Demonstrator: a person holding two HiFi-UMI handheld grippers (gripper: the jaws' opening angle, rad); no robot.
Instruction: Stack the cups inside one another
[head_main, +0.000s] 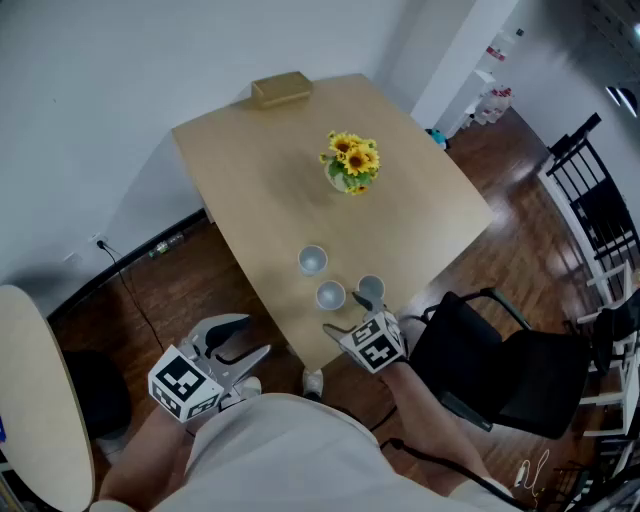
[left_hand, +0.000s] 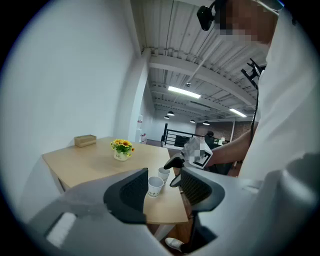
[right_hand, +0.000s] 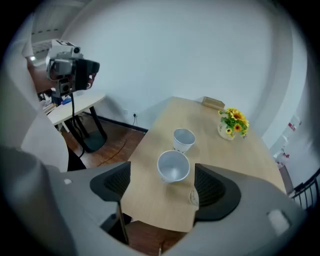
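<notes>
Both claws spread and empty, cups unstacked.
Three white paper cups (head_main: 331, 295) stand apart on the light wooden surface (head_main: 260, 180), just ahead of the right claw (head_main: 352, 318); the left claw (head_main: 243, 343) hovers off its edge.

Three white cups (head_main: 331, 295) upright, unstacked, near table (head_main: 270, 170) edge.

Open-plan office/studio, loft type. Evidence: exposed metal ceiling w/ strip lights (left_hand: 184, 92); black railing (left_hand: 172, 136) at back; wood-plank floor (head_main: 170, 290); black office chair (head_main: 510, 365); plain wood table (head_main: 260, 170) w/ sunflower pot (head_main: 350, 162); camera on stand (right_hand: 70, 69) nr white wall.
</notes>
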